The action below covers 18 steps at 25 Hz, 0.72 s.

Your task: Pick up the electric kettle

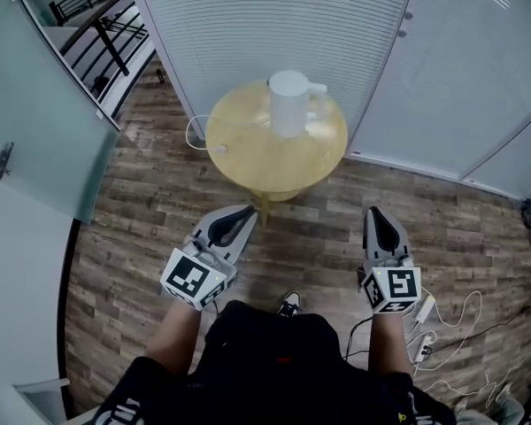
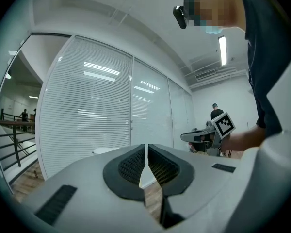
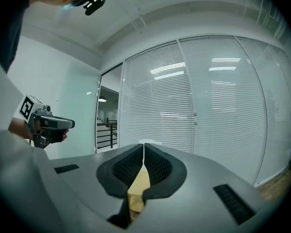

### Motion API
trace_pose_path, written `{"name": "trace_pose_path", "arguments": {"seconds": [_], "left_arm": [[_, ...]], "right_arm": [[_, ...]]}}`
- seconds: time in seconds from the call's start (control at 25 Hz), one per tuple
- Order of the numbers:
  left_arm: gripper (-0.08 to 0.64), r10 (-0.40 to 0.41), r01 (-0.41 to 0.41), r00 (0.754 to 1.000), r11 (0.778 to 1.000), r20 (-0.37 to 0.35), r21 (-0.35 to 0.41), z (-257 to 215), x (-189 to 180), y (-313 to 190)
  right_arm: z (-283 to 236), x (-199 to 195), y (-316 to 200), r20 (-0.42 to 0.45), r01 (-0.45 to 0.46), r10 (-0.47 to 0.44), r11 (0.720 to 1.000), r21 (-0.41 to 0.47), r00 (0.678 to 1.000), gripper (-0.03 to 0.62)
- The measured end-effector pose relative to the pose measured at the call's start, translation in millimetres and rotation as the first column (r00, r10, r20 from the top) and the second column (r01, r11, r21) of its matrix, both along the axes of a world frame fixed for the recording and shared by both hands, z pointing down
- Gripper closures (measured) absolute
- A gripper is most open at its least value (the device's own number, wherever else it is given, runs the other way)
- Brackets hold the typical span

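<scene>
Round yellow desk stands on wood-plank floor. White electric kettle upright on desk, toward far edge. White cord loops off desk's left edge. Loose cables and power strip on floor at right.

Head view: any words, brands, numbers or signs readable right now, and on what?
No readable text anywhere.
Electric kettle: plain white, no print visible.
Left hand-held gripper and right hand-held gripper: black-and-white square marker patterns only, no letters.
Sleeve: white print, cut off at the frame edge, unreadable.
</scene>
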<state>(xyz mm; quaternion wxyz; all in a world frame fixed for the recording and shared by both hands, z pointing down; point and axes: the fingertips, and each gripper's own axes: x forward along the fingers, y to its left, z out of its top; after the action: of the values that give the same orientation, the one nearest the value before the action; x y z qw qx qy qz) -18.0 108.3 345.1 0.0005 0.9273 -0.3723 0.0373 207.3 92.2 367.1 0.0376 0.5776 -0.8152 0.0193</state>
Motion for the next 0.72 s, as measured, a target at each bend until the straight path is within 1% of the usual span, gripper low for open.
{"name": "trace_pose_path", "arguments": {"seconds": [0.2, 0.32, 0.44, 0.6, 0.72], "left_arm": [[0.525, -0.008, 0.008, 1.000, 1.000, 0.030, -0.012, 5.8, 21.4, -24.1], [0.525, -0.013, 0.014, 0.999, 1.000, 0.035, -0.012, 7.5, 26.7, -41.3], [0.525, -0.005, 0.005, 1.000, 1.000, 0.030, -0.012, 11.6, 31.9, -62.9], [0.525, 0.015, -0.015, 1.000, 1.000, 0.016, -0.010, 19.2, 38.8, -103.2], [0.525, 0.022, -0.022, 1.000, 1.000, -0.006, -0.016, 24.7, 38.9, -147.4]], "right_arm": [[6.0, 19.0, -29.2, 0.021, 0.016, -0.016, 1.000, -0.006, 1.000, 0.566], [9.8, 22.2, -43.5, 0.025, 0.027, -0.027, 1.000, -0.009, 0.999, 0.566], [13.1, 24.0, -60.1, 0.010, 0.035, -0.035, 0.999, -0.008, 0.999, 0.566], [17.0, 29.9, -93.7, -0.006, 0.021, -0.021, 1.000, -0.016, 1.000, 0.566], [19.2, 27.7, -130.5, -0.028, 0.025, -0.025, 0.999, -0.022, 0.999, 0.566]]}}
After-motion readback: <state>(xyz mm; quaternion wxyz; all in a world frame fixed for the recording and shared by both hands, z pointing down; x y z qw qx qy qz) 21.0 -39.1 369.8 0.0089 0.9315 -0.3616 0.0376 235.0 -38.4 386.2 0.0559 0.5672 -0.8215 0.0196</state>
